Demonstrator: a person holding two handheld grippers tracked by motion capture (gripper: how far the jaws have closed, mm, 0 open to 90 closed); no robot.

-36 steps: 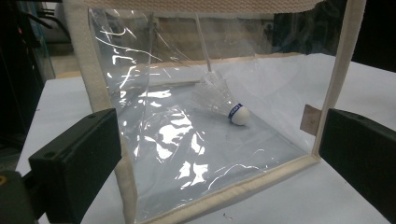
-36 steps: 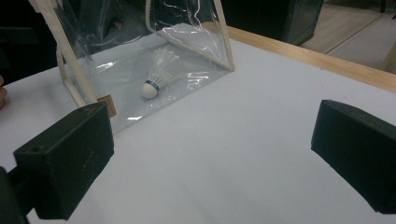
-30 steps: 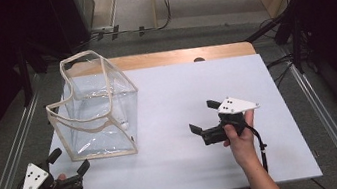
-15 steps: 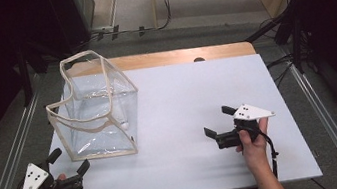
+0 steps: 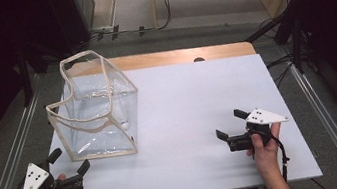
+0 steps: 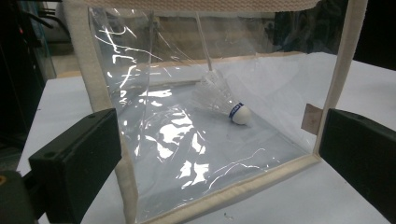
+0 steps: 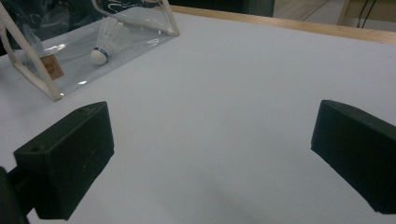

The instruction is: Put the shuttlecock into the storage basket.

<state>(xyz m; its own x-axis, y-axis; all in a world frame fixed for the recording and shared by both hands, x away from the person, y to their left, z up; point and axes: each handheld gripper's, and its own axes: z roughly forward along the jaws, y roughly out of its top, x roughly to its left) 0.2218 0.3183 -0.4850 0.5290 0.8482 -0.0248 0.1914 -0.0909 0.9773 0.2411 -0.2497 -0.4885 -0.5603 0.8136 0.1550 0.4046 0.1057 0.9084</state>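
White covering spreads over the desk (image 5: pixel 193 106), whose wooden edge shows at the far side. On its left part stands a clear plastic bag (image 5: pixel 95 108) with cream trim, mouth open upward, and a shuttlecock (image 6: pixel 224 100) lies on its floor, cork toward the near wall. The left claw (image 5: pixel 68 165) rests near the bag's front corner, jaws wide apart and holding nothing, just as it did a second ago. The right claw (image 5: pixel 226 125), also wide open and empty, has drawn back toward the desk's near right edge, well apart from the bag. That retreat suggests the shuttlecock's placing is done.
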